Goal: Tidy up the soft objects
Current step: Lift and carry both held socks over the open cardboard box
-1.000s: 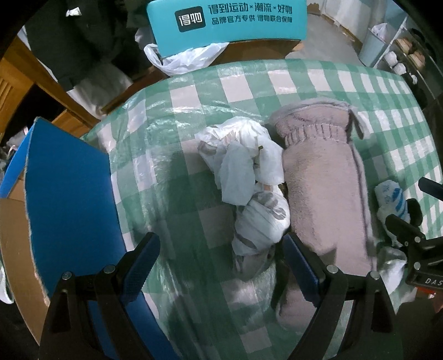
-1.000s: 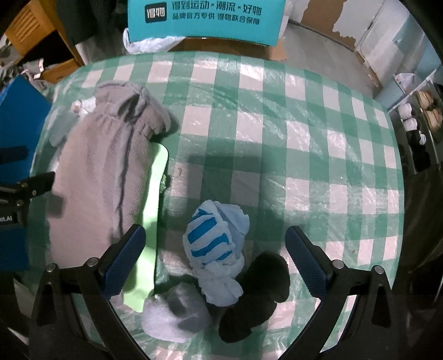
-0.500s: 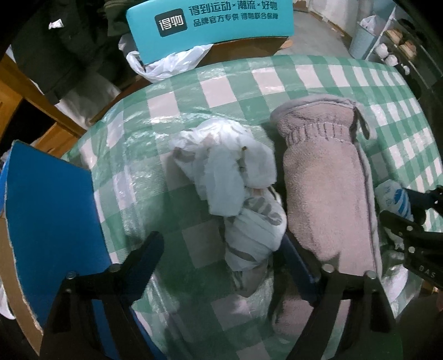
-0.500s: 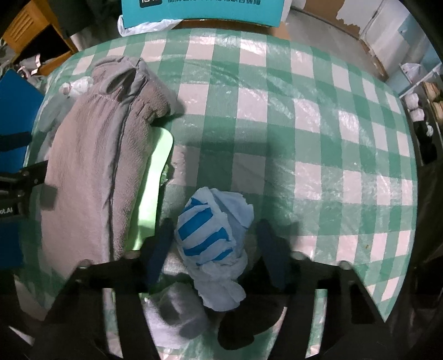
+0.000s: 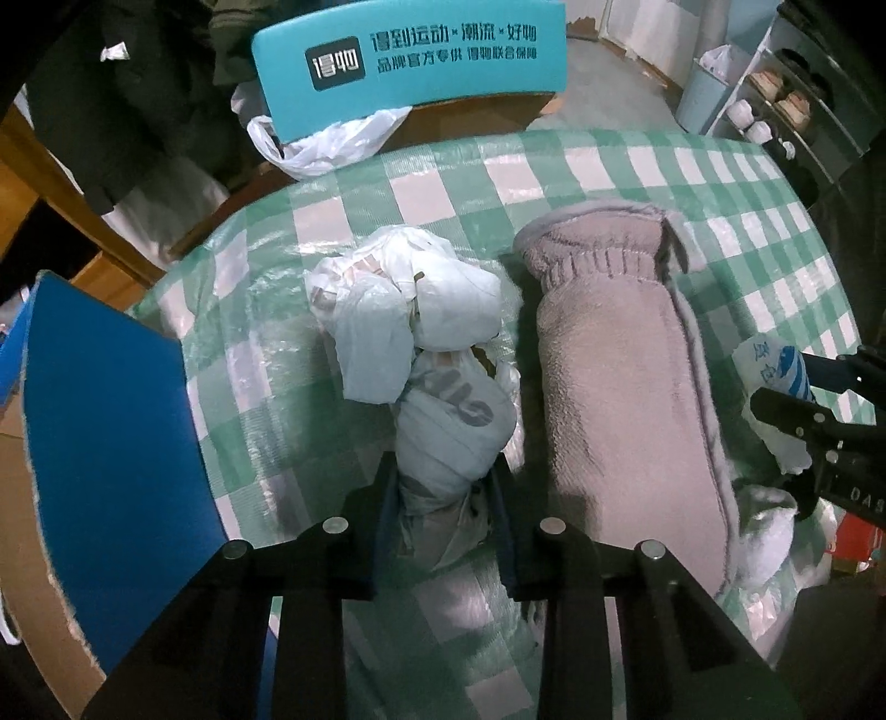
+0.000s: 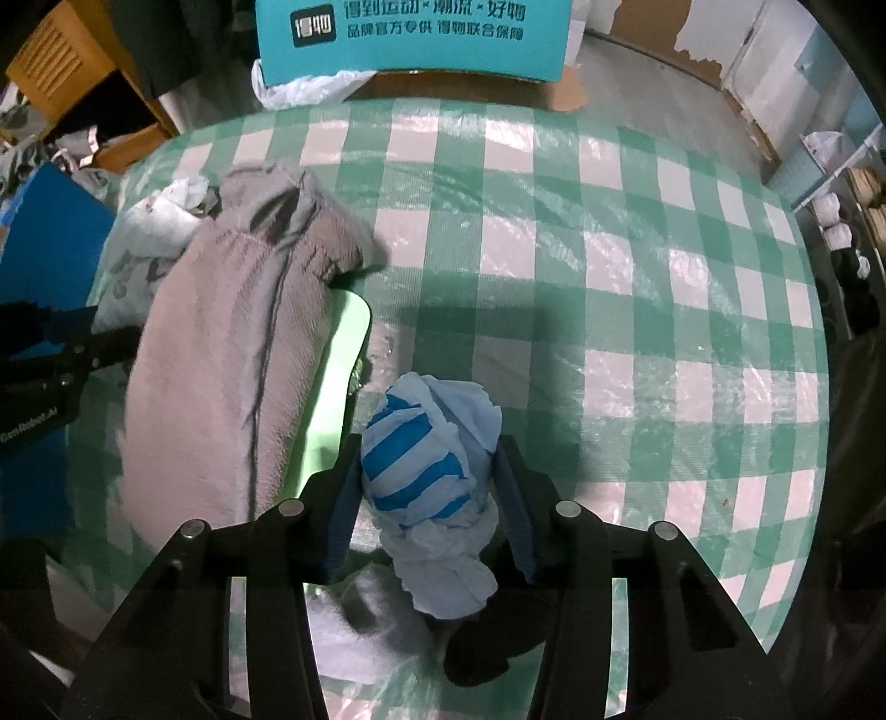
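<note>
My left gripper [image 5: 443, 487] is shut on a white-grey rolled garment [image 5: 448, 432] that has dark lettering and lies on the checked table. A crumpled white cloth [image 5: 398, 310] lies just beyond it. A long mauve fleece roll [image 5: 620, 376] lies to its right and also shows in the right wrist view [image 6: 221, 354]. My right gripper [image 6: 429, 476] is shut on a blue-and-white striped sock bundle [image 6: 426, 459]. A grey sock [image 6: 360, 620] and a black sock [image 6: 487, 648] lie under that gripper.
The green-and-white checked tablecloth [image 6: 637, 277] covers a round table. A blue board [image 5: 105, 443] stands at the left edge. A light green mat [image 6: 338, 354] lies under the fleece roll. A teal box [image 5: 410, 50] and a white plastic bag [image 5: 326, 144] sit beyond the far edge.
Both grippers went from wide open to shut: the left closed on the white-grey garment, the right on the striped sock bundle. Both cameras moved slightly forward.
</note>
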{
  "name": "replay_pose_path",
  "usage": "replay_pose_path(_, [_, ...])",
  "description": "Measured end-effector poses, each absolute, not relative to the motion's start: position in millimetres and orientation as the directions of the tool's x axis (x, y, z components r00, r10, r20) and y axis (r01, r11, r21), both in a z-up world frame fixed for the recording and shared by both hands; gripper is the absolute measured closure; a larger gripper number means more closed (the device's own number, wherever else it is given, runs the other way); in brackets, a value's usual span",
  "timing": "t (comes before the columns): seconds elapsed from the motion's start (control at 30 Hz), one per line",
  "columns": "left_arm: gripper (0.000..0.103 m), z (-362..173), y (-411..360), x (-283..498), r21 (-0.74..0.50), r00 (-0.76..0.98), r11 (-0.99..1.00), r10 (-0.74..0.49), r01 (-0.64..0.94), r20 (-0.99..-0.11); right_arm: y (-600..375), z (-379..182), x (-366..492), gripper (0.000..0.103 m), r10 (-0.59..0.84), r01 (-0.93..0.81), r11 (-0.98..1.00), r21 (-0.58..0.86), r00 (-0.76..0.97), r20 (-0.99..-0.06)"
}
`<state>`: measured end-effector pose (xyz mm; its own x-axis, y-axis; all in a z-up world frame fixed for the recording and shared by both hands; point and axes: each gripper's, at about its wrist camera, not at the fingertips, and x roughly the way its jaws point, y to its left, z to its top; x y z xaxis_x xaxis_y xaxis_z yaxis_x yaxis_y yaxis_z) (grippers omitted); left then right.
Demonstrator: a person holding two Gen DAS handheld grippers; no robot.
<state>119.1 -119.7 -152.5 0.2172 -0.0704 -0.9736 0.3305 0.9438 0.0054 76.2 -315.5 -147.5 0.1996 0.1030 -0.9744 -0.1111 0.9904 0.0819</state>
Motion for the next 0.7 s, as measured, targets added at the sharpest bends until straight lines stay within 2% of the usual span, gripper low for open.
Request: replay_pose_path(0.7, [0.073,-81,-109,74,0.042,0.343,0.935,-0.087,0.352,-0.935,-304,-78,66,0.057,0.131,-0.111,0.989,0.100,0.323,-0.937])
